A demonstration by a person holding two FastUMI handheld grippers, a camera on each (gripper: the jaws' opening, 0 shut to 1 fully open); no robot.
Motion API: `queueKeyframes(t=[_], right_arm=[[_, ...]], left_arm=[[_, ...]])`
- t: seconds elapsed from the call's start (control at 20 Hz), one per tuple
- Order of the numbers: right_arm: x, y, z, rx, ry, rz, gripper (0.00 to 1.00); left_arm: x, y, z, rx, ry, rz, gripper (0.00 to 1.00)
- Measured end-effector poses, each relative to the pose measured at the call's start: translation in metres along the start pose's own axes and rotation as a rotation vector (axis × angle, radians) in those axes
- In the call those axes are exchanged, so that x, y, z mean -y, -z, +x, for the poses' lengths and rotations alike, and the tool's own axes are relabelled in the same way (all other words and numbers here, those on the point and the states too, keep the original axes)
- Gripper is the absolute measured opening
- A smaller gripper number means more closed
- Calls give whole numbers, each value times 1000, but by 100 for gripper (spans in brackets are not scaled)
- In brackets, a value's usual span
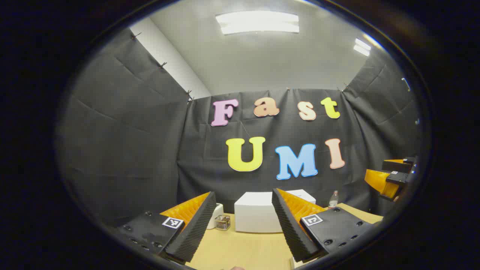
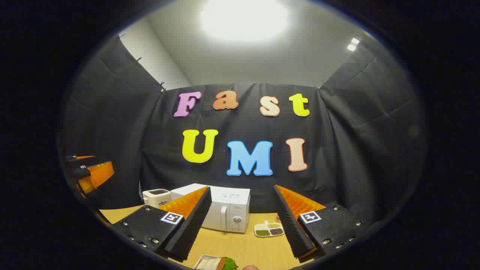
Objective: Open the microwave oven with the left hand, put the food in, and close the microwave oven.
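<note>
White and boxy, the metal microwave oven [image 2: 221, 212] sat at the back of the light wooden table [image 2: 247, 249], and its door was shut. You had not opened it yet. It faced you, with its handle and round knob on the front, so your left hand could reach the door.

You held the left gripper [image 1: 243, 225] up above the table with its 2 fingers spread wide and nothing between them. It pointed at the microwave oven, which showed in the left gripper view as a plain white box [image 1: 258, 215] between the fingers. That looked like a good way to line up for the door.

You held the right gripper [image 2: 243, 225] wide open too, and it carried nothing. Just under it, at the near edge of the table, lay the food, a sandwich with green lettuce on a small white tray [image 2: 215, 263]. I think you kept this hand close to the food so it could pick it up once the door was open.

A small white dish of beans in 3 parts [image 2: 269, 229] sat just beside the microwave oven. A white toaster [image 2: 156, 197] stood on its other side.
</note>
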State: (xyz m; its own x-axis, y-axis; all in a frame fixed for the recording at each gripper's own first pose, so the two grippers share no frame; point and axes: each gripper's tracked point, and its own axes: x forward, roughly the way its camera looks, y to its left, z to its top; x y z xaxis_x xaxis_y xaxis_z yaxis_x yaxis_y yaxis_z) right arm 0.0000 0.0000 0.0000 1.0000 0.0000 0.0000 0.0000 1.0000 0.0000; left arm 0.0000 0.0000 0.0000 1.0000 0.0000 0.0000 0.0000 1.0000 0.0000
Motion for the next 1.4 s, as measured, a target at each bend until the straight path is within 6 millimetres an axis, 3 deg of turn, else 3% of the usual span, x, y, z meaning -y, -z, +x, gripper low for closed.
queueKeyframes(t=[0.2,0.3,0.35,0.45,0.9,1.1,1.4], right_arm=[[11,2,5,1,18,-7,97],[14,3,7,1,23,-1,97],[16,3,7,4,24,-2,97],[18,2,9,9,20,-10,97],[26,10,23,12,-6,-23,97],[34,18,24,12,-17,-17,97],[52,31,26,-2,-5,-11,97]], left_arm=[[4,3,5,-10,-8,-9,94],[7,5,5,-14,-9,-18,98],[6,4,5,-13,-13,-22,94],[5,2,5,-6,-26,-23,100],[26,2,11,7,-37,18,94],[45,15,26,0,-21,45,99],[79,42,73,-22,6,30,100]])
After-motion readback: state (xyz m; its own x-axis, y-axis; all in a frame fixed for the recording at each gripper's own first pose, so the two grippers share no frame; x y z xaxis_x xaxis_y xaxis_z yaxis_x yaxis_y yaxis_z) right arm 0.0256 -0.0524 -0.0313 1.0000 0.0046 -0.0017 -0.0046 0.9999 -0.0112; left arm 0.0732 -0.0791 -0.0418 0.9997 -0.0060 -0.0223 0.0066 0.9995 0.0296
